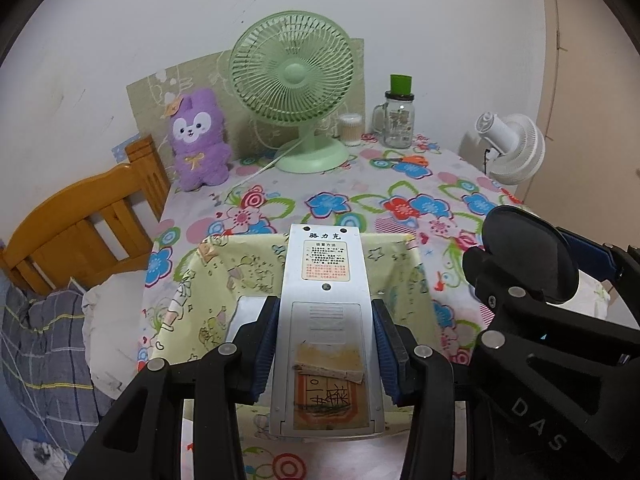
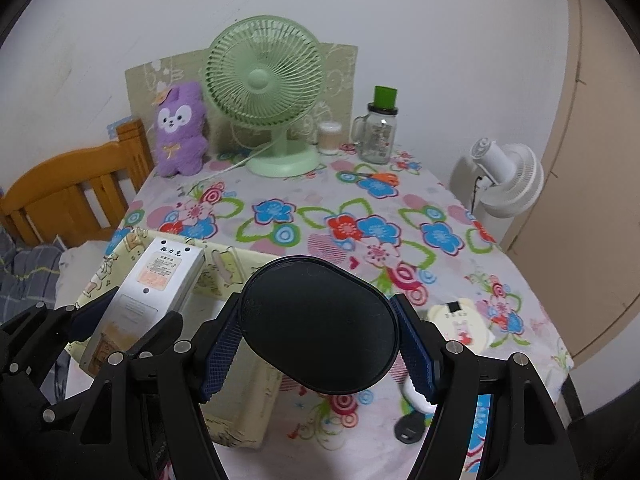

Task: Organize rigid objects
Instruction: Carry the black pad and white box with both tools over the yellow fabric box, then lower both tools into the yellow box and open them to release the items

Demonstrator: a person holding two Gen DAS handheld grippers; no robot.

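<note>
Both tongs are loaded: your left gripper (image 1: 324, 344) is clamped on the grey remote (image 1: 325, 320), held back-side up over the yellow fabric box (image 1: 192, 300), and your right gripper (image 2: 320, 344) is closed around a dark oval case (image 2: 320, 320), just right of the box above the flowered tablecloth (image 2: 440, 208). You look to be mid-delivery, at the dropping-in step. Next, I judge, lower the remote into the box's open mouth and let go, then bring the case across. A cream gadget (image 2: 460, 322) is waiting on the cloth.
</note>
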